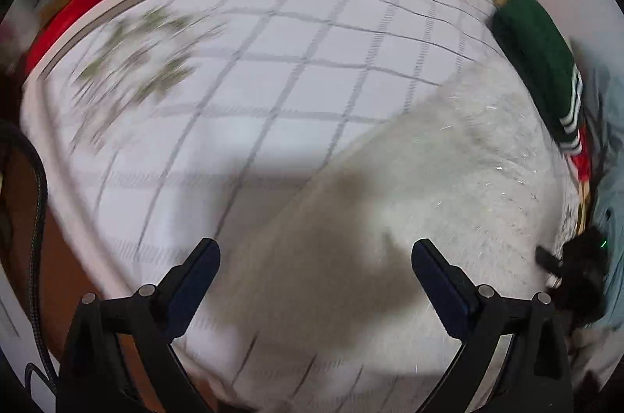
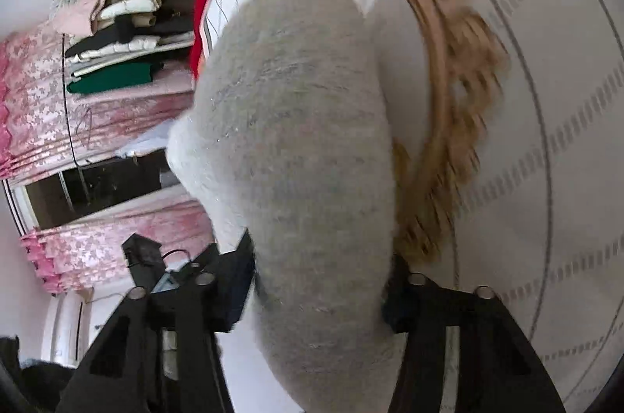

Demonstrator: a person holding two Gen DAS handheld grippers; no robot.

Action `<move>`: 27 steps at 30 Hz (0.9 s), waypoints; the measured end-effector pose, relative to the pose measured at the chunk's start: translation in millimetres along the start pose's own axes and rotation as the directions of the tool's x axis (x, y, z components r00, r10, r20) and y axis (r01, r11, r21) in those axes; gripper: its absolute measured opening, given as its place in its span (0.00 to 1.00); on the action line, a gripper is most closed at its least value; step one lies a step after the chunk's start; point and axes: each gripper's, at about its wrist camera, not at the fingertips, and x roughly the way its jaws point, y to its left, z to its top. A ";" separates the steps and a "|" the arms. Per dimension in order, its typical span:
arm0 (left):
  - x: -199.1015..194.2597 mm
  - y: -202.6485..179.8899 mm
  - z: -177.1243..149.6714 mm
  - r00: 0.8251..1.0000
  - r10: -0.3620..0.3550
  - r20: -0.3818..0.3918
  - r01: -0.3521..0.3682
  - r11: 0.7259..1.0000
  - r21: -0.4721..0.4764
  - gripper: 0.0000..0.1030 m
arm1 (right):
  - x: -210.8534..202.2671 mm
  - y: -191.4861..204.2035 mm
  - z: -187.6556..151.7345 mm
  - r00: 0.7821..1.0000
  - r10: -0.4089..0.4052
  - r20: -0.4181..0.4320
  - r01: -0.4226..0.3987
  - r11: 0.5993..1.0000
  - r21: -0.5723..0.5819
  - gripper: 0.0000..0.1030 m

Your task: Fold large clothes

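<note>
Left wrist view, motion-blurred: left hand-held gripper (image 1: 315, 257) with jaws wide apart and empty above a fuzzy grey sweater (image 1: 448, 179) spread over lower centre and right on a white checked bedsheet (image 1: 273, 62); green folded garment (image 1: 538, 62) at right edge, sheet print smeared, black device lower right unidentifiable. Right wrist view: right hand-held gripper (image 2: 318, 268) clamped on the sweater (image 2: 296, 148), which fills centre frame and hides the fingertips; only here, a stack of folded clothes (image 2: 121, 34) at upper left and a tan lace-trimmed piece (image 2: 448, 81) behind; no legible writing.
</note>
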 end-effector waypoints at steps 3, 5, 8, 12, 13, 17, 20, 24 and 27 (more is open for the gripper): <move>12.2 31.8 -19.4 0.995 -0.094 -0.044 0.085 0.982 -0.167 0.98 | 9.6 -23.5 -11.1 1.000 0.018 0.008 -0.018 0.999 0.032 0.82; 30.8 36.6 -29.2 0.983 -0.171 -0.060 0.148 0.949 -0.277 0.98 | 28.0 -32.5 -6.3 0.995 0.098 -0.016 -0.097 0.995 0.033 0.86; 42.5 37.8 -35.9 0.974 -0.228 0.002 0.214 0.909 -0.357 0.96 | 54.1 -21.3 3.5 0.990 0.124 -0.065 -0.125 0.992 -0.018 0.93; 34.5 27.2 -34.5 0.969 -0.208 0.131 0.241 0.909 -0.339 0.40 | 70.3 -4.4 5.1 0.992 0.098 -0.079 -0.104 0.992 -0.077 0.76; 33.3 23.7 -31.4 0.967 -0.217 0.134 0.250 0.912 -0.326 0.22 | 71.1 -2.8 5.5 0.991 0.106 -0.077 -0.112 0.991 -0.074 0.68; 4.5 14.0 -23.0 0.965 -0.192 0.178 0.233 0.940 -0.250 0.13 | 70.4 7.3 5.1 0.987 0.155 -0.041 -0.157 0.986 -0.062 0.57; -11.8 16.2 -21.1 0.961 -0.197 0.193 0.237 0.947 -0.217 0.12 | 68.5 11.5 -0.5 0.978 0.208 -0.019 -0.209 0.977 -0.051 0.54; -33.6 5.3 -7.1 0.958 -0.194 0.209 0.228 0.961 -0.154 0.11 | 69.6 26.7 -2.2 0.966 0.260 -0.010 -0.260 0.964 -0.061 0.54; -46.7 -6.3 5.9 0.955 -0.199 0.220 0.227 0.968 -0.111 0.11 | 66.4 42.4 -2.8 0.959 0.284 -0.003 -0.284 0.956 -0.079 0.53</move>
